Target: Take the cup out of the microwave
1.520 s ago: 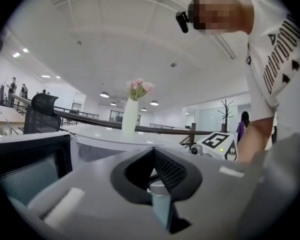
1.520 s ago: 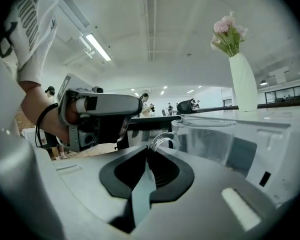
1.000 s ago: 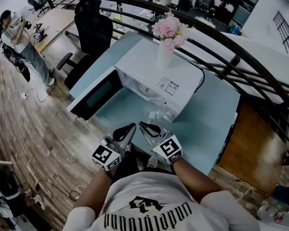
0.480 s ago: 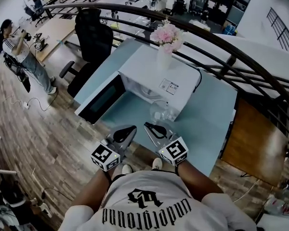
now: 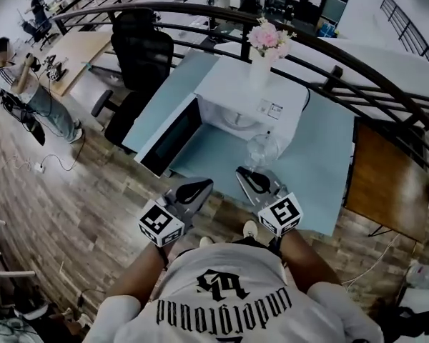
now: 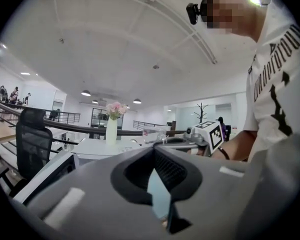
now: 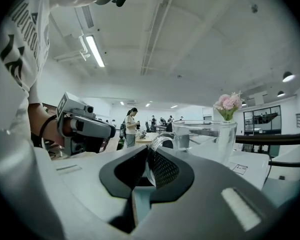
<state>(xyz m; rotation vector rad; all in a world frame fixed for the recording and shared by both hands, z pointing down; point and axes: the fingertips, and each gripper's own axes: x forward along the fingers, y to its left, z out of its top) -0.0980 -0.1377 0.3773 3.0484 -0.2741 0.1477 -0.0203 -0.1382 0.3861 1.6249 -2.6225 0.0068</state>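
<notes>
Clear glass cup (image 5: pixel 263 150) held outside the white microwave (image 5: pixel 250 98).
The right gripper (image 5: pixel 249 176) has its jaws narrowly closed on the cup's handle, with the cup just ahead of its tips. The left gripper (image 5: pixel 204 185), beside it, has its jaws together and empty. Under both lies a pale blue table (image 5: pixel 322 156). The microwave, its door (image 5: pixel 173 136) open, stands beyond the cup and carries a vase of pink flowers (image 5: pixel 261 70). A black office chair (image 5: pixel 139 56) and dark curved railing (image 5: pixel 357 70) are farther off, above the wood-plank floor (image 5: pixel 71 191).

Flower vase (image 5: pixel 259 77) — black office chair (image 5: pixel 141 52)
</notes>
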